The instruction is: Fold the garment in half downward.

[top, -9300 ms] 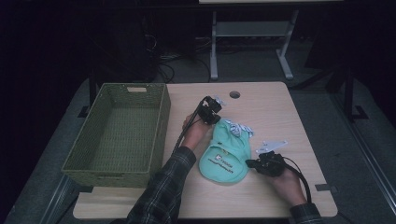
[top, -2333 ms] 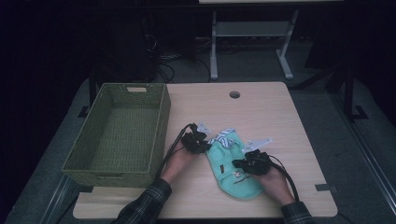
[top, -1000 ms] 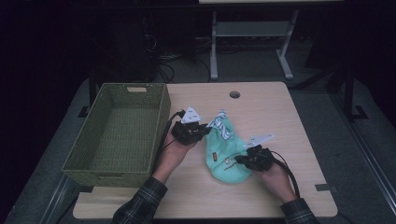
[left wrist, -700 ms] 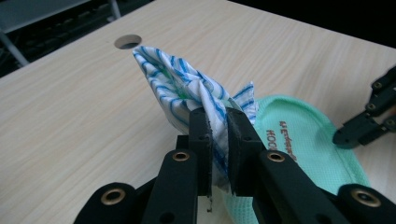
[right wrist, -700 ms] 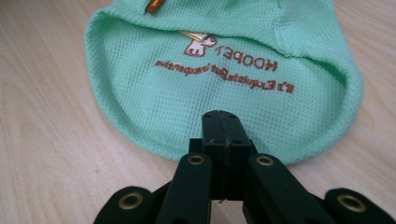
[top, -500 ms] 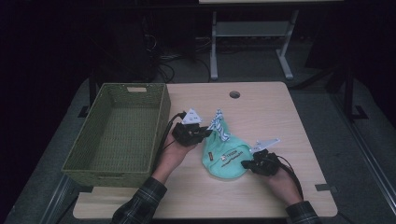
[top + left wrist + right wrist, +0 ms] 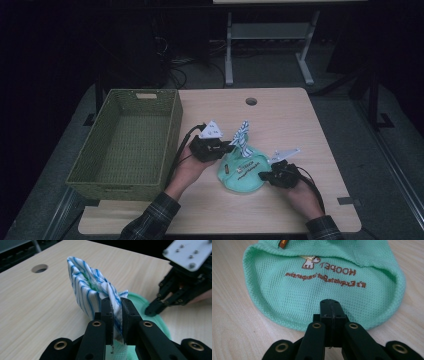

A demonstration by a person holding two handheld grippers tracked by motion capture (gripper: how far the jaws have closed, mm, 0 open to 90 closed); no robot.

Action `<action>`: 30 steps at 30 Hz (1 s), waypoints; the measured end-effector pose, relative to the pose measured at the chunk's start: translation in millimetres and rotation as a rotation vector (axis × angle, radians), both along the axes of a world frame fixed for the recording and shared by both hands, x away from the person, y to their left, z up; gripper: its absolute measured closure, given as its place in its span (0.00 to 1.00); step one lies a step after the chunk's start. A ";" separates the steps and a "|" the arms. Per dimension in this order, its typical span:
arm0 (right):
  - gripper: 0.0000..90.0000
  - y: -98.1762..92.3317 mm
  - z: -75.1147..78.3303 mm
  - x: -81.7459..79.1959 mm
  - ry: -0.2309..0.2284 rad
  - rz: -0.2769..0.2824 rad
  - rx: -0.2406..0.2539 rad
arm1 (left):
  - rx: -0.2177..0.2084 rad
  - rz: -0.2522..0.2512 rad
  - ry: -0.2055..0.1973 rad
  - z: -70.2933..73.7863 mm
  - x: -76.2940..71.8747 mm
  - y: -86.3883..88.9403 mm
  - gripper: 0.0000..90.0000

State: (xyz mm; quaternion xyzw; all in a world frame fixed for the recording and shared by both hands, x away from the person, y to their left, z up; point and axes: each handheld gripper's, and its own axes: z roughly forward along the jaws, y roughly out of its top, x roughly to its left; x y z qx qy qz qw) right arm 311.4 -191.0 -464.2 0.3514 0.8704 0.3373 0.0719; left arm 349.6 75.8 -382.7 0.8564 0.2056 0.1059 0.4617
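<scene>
Dim room, light wooden table (image 7: pixel 295 120)

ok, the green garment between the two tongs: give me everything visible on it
The mint-green garment looks like a small piqué-knit pet shirt with a rounded hem, lying on the wooden table right of the woven basket. Brown embroidery reads HOOPET beside a small animal figure, with a script line under it, and a small brown tag sits near its edge. Its white, blue-striped part is lifted upright, pinched in the left tongs. The right tongs sit shut at the hem, jaws together; whether they pinch fabric is unclear.
</scene>
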 end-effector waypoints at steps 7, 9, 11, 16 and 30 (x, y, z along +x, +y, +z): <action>1.00 -0.2 0.1 1.4 0.002 -0.003 -0.001 | 0.021 -0.044 0.017 -6.5 -8.2 -6.9 0.90; 1.00 -0.3 0.0 1.5 0.002 -0.002 0.000 | 0.022 -0.048 0.022 -7.3 -8.7 -7.3 0.90; 1.00 -0.4 0.0 1.5 0.000 0.000 -0.001 | 0.025 -0.059 0.029 -10.4 -9.1 -9.0 0.90; 1.00 -0.5 0.7 1.0 -0.020 0.007 -0.006 | 0.050 -0.090 0.049 -18.6 -11.9 -13.7 0.90; 1.00 -30.5 11.2 3.7 -0.056 -0.073 0.039 | 0.058 -0.152 0.106 -30.7 -16.6 -21.2 0.68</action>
